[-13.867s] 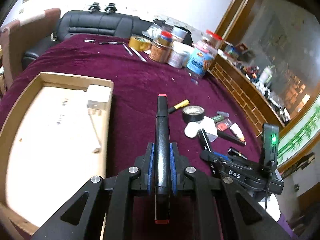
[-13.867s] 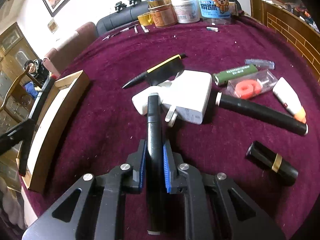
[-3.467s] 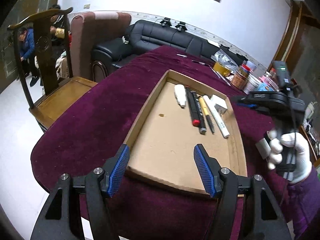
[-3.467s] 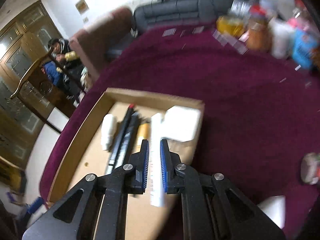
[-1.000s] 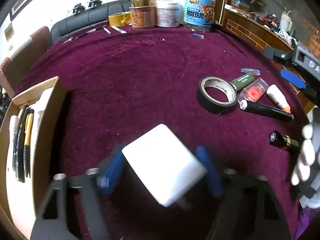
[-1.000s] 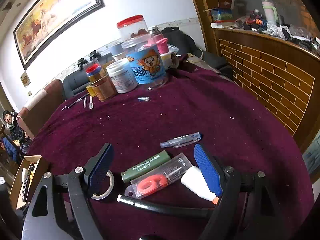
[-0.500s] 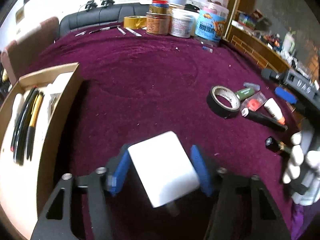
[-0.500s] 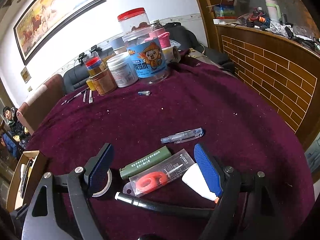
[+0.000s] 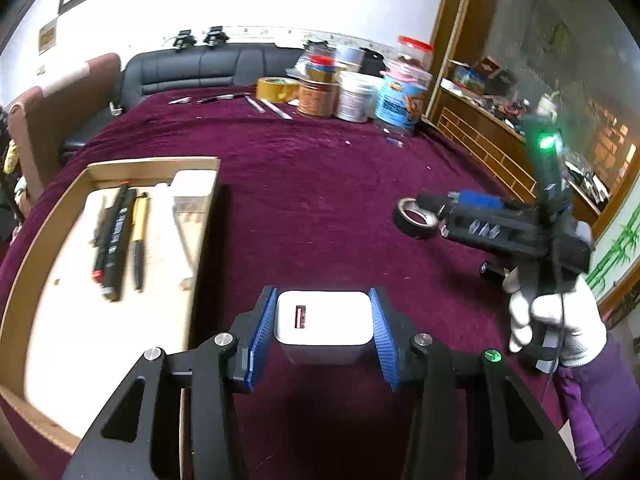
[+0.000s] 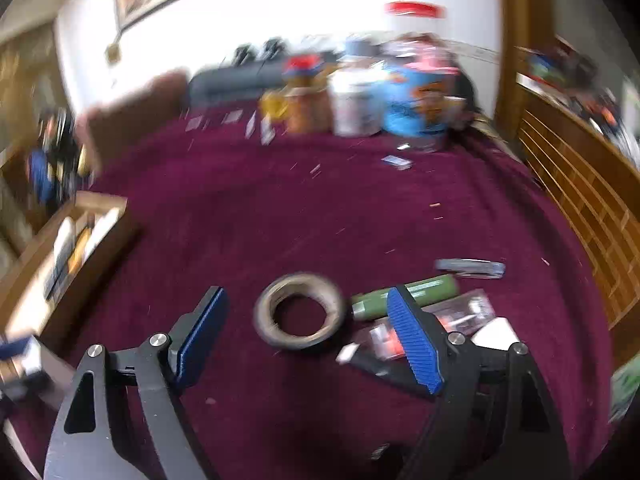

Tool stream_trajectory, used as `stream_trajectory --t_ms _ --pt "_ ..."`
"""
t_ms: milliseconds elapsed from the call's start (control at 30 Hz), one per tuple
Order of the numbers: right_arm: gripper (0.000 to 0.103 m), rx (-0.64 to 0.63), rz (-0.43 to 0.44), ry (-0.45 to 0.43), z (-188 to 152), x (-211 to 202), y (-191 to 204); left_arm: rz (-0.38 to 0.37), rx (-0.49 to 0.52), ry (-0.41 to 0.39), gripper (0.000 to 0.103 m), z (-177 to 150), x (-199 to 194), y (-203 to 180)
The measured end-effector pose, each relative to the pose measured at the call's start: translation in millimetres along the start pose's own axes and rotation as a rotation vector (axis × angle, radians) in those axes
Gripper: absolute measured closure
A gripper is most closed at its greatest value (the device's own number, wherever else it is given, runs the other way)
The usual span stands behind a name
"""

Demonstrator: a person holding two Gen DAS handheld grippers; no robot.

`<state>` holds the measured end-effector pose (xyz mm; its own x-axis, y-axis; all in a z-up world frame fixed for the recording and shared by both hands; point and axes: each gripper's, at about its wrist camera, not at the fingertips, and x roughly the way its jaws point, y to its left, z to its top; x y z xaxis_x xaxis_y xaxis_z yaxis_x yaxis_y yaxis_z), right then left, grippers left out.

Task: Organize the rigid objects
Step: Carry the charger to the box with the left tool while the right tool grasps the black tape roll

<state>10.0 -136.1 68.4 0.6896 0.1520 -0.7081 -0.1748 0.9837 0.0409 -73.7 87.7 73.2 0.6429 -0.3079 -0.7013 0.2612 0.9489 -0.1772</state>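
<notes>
A white charger block [image 9: 323, 320] sits clamped between the blue pads of the left gripper [image 9: 323, 330], whose jaws have just been closing in; both pads press flat against its sides, and its face with a small slot points toward the camera. The block is held above a dark red tablecloth [image 9: 312, 184], just to the right of a shallow wooden tray [image 9: 24, 264]. Inside the tray lie several pens [image 9: 116, 232] side by side and a white box [image 9: 194, 188] in its far right corner. To the right, a white-gloved hand [image 9: 556, 320] holds the right gripper [image 10: 308, 336], whose jaws stand wide apart and grip nothing. From its own blurred view, a roll of black tape [image 10: 299, 312] lies flat on the cloth between the two spread fingers, touching neither. Just right of the tape lie a green tube [image 10: 408, 294], a clear packet with something red inside [image 10: 460, 316] and a clear pen [image 10: 470, 268]. Jars and tubs [image 9: 360, 88] stand in a group at the table's far edge.
</notes>
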Motion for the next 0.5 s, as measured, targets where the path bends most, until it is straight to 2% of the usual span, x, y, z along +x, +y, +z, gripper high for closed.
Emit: stream_trajectory --t_ms 100,200,267,333,500 --pt "0.028 -0.089 -0.039 0.071 -0.2 19.9 19.6 -0.016 -0.05 -0.009 0.063 -2.3 -9.4 17.6" --pt "0.043 -0.12 -0.057 0.129 2.2 42.7 24.7 -0.019 -0.085 -0.027 0.063 -7.1 -22.5 34.4" --pt "0.074 -0.115 -0.044 0.172 4.3 56.6 25.1 -0.018 -0.104 -0.048 0.063 -9.0 -33.0 44.2" --pt "0.094 -0.068 -0.007 0.173 7.2 57.4 21.3 -0.017 -0.121 -0.071 0.063 -9.0 -43.9 55.1" --pt "0.094 0.018 0.035 0.147 7.9 37.2 19.1 -0.024 -0.177 -0.116 0.063 -5.9 -67.1 89.4"
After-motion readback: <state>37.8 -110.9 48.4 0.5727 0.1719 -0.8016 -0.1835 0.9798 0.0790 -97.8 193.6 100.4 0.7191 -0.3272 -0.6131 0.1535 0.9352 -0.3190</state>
